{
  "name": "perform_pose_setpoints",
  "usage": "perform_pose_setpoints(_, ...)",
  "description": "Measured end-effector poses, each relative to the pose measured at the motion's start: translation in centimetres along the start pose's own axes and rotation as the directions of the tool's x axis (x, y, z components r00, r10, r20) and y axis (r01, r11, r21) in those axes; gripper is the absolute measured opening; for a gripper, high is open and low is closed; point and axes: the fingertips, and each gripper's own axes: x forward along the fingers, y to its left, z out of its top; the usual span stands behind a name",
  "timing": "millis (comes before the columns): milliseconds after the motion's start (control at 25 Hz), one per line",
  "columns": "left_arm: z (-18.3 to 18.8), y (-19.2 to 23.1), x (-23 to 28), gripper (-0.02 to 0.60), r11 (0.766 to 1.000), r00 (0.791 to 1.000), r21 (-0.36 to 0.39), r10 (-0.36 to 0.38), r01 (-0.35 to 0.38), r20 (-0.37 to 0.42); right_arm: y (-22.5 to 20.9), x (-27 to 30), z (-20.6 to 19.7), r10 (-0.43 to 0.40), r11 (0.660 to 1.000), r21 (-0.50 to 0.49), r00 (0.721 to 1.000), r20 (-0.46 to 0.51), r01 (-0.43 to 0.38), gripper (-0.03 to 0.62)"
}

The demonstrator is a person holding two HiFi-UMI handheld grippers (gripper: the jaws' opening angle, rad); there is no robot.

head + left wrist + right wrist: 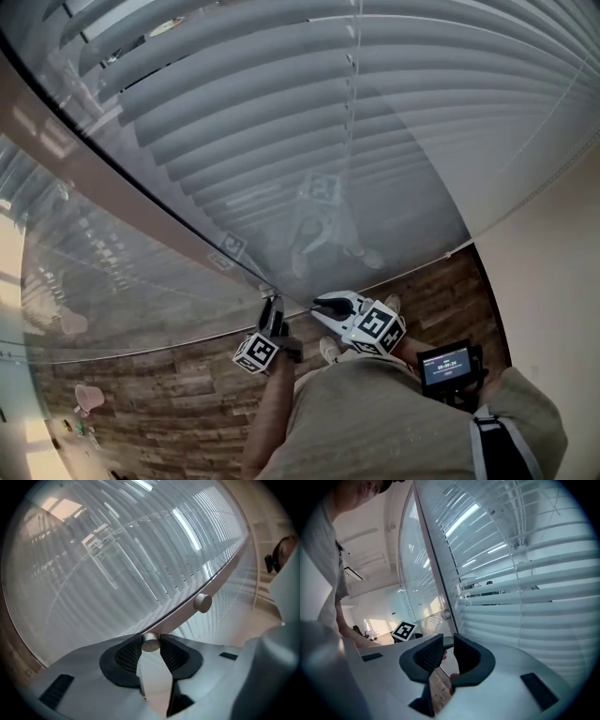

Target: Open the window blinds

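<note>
I'm pinching the knob (150,643) on the frame (187,612) beside the blinds (281,122) in the left gripper (150,645), its stub pointing straight into the jaws, with the right gripper (447,644) waiting nearby, slightly spread.

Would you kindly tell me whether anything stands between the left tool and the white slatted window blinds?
Yes. A clear glass pane, showing reflections, lies in front of the white slatted window blinds. The left tool cannot touch the slats; its jaws are closed on a small round metal knob on the beige frame bar.
</note>
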Motion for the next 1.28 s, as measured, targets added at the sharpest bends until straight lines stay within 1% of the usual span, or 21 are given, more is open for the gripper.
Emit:
perform_pose_setpoints(120,-0.2,-0.4,0.3,0.132,0.994,0.998,-0.093,-0.051,0.054,0.029,-0.2,-0.2,-0.5,-0.005,1.0,0.005,1.0,0.001,0.005,0.077)
perform_pose_setpoints(200,0.0,-0.5,0.2,0.131,0.985,0.996,-0.152,-0.078,0.085,0.051,0.0,-0.1,-0.5,-0.002,1.0,0.007,1.0,0.004,0.002,0.077)
perform_pose_setpoints(240,0.3,-0.7,0.2,0.131,0.974,0.993,-0.197,-0.097,0.108,0.067,0.1,0.1,-0.3,0.002,1.0,0.007,1.0,0.003,-0.002,0.077)
perform_pose_setpoints(320,0.6,-1.4,0.5,0.13,0.943,0.984,-0.288,-0.141,0.165,0.105,0.2,0.2,0.0,0.006,1.0,0.004,1.0,-0.002,-0.006,0.077)
perform_pose_setpoints(360,0.5,-1.5,0.6,0.13,0.931,0.981,-0.314,-0.156,0.186,0.118,0.1,0.0,-0.1,0.005,1.0,0.004,1.0,-0.006,-0.005,0.077)
perform_pose_setpoints(400,0.3,-1.4,0.8,0.13,0.925,0.979,-0.326,-0.163,0.195,0.124,0.0,-0.2,-0.4,0.001,1.0,0.004,1.0,-0.009,-0.001,0.077)
perform_pose_setpoints(560,-0.3,-0.8,0.8,0.13,0.925,0.982,-0.335,-0.148,0.181,0.121,-0.1,-0.4,-1.1,-0.001,1.0,0.001,1.0,-0.007,0.001,0.077)
perform_pose_setpoints(640,-0.1,-0.8,0.7,0.13,0.916,0.98,-0.353,-0.153,0.189,0.129,0.1,-0.3,-1.0,0.002,1.0,-0.002,1.0,-0.009,-0.002,0.077)
perform_pose_setpoints(800,-0.3,0.1,0.6,0.13,0.891,0.977,-0.403,-0.166,0.208,0.136,0.3,-0.2,-1.1,0.005,1.0,-0.001,1.0,-0.011,-0.005,0.077)
perform_pose_setpoints(920,-0.4,-0.2,0.7,0.13,0.891,0.976,-0.399,-0.179,0.216,0.128,0.4,-0.3,-1.3,0.008,1.0,-0.01,1.0,-0.01,-0.008,0.077)
perform_pose_setpoints(960,-0.2,-0.5,0.6,0.13,0.883,0.973,-0.411,-0.188,0.226,0.132,0.4,-0.3,-1.2,0.011,1.0,-0.012,1.0,-0.01,-0.011,0.077)
perform_pose_setpoints(1000,0.0,-0.8,0.4,0.151,0.87,0.97,-0.431,-0.199,0.241,0.141,0.5,-0.3,-1.1,0.013,1.0,-0.014,1.0,-0.009,-0.014,0.077)
perform_pose_setpoints(1040,0.2,-1.0,-0.1,0.186,0.857,0.967,-0.449,-0.207,0.253,0.151,0.6,-0.3,-1.0,0.016,1.0,-0.013,1.0,-0.008,-0.016,0.077)
perform_pose_setpoints(1080,0.5,-1.1,-0.7,0.201,0.852,0.965,-0.455,-0.208,0.258,0.157,0.7,-0.3,-0.9,0.018,1.0,-0.012,1.0,-0.007,-0.018,0.077)
perform_pose_setpoints(1120,0.8,-1.3,-1.4,0.201,0.858,0.966,-0.446,-0.205,0.256,0.159,0.8,-0.3,-0.8,0.018,1.0,-0.011,1.0,-0.004,-0.018,0.077)
perform_pose_setpoints(1200,1.6,-2.1,-2.6,0.201,0.881,0.966,-0.4,-0.206,0.253,0.159,0.8,-0.2,-0.7,0.016,1.0,-0.007,1.0,0.0,-0.016,0.077)
perform_pose_setpoints(1280,2.5,-3.8,-3.3,0.203,0.895,0.959,-0.353,-0.23,0.274,0.164,0.7,-0.2,-0.7,0.015,1.0,-0.006,1.0,0.001,-0.015,0.077)
